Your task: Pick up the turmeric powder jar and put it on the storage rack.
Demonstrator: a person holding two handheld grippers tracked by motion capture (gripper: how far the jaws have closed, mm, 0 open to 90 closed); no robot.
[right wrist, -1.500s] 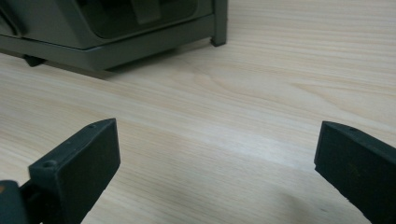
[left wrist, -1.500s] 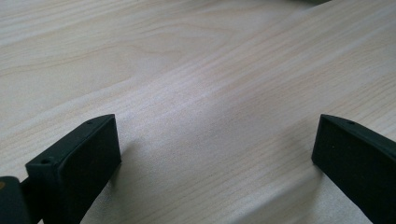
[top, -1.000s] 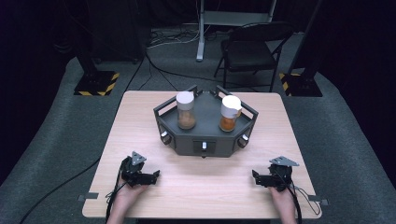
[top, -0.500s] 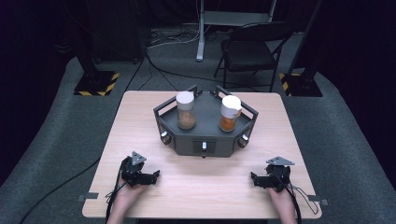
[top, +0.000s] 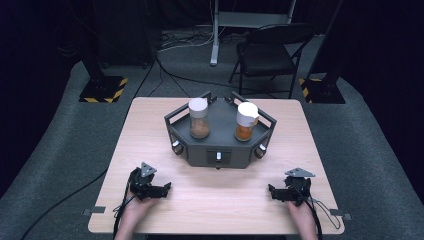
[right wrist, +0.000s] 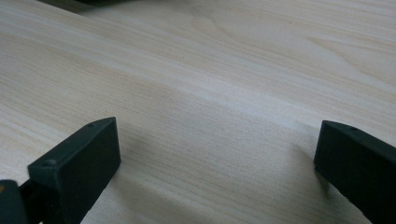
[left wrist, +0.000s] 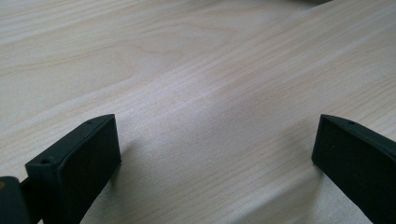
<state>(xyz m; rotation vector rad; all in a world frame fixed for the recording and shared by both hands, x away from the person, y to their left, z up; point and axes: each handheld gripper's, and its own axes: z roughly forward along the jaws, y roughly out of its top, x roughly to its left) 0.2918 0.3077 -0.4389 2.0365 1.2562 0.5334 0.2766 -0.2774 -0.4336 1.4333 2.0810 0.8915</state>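
I am resting the left gripper near the table's near-left corner and the right gripper near its near-right corner, both with jaws spread wide and gripping nothing. Bare wood is lying between them along the near edge. The black tray is sitting well apart toward the far edge, carrying the left jar and the right jar side by side.

We're in a dark lab or studio: black drapes, grey carpet, hazard-striped stand bases, floor cables, a folding chair beyond the counter.
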